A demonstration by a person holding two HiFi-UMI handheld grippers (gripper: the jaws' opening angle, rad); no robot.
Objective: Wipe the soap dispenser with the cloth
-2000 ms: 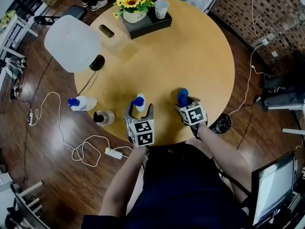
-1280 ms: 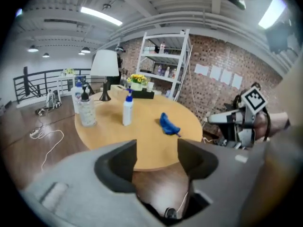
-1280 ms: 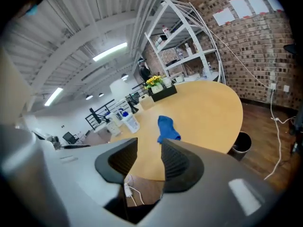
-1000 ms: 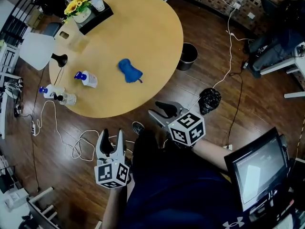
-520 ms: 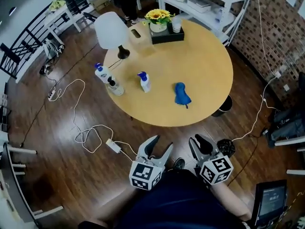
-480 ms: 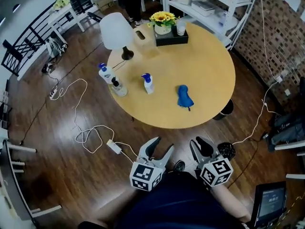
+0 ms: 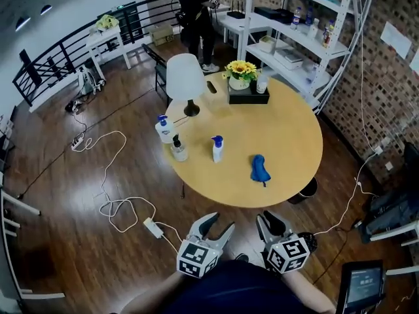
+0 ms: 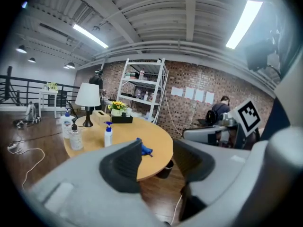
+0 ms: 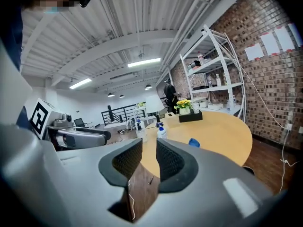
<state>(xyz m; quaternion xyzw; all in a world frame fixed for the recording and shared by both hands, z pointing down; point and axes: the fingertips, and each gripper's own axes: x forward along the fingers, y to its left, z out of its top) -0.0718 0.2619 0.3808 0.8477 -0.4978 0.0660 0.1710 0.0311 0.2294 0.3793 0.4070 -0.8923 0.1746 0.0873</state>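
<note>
Round table [image 7: 288, 136], mid-floor.

- Far edge: a tray [image 7: 252, 99] carried a flower pot [image 7: 239, 81], with a cup [image 7: 262, 84] at the pot's right.
- A tissue box [image 7: 211, 87] sat left of the tray, and a lamp [image 7: 186, 77] stood left of the box.
- Left edge: a bottle [image 7: 163, 129] stood with a pump bottle [image 7: 177, 148] just in front of it.
- The soap dispenser [image 7: 217, 149] stood right of these, apart from them.
- The cloth [image 7: 260, 169] lay right of the dispenser, near the front edge.

Floor: a bin [image 7: 306, 188] sat at the table's front right. A power strip [image 7: 151, 227] lay front left. A shelf unit [image 7: 294, 44] stood behind the table, to the right.
</note>
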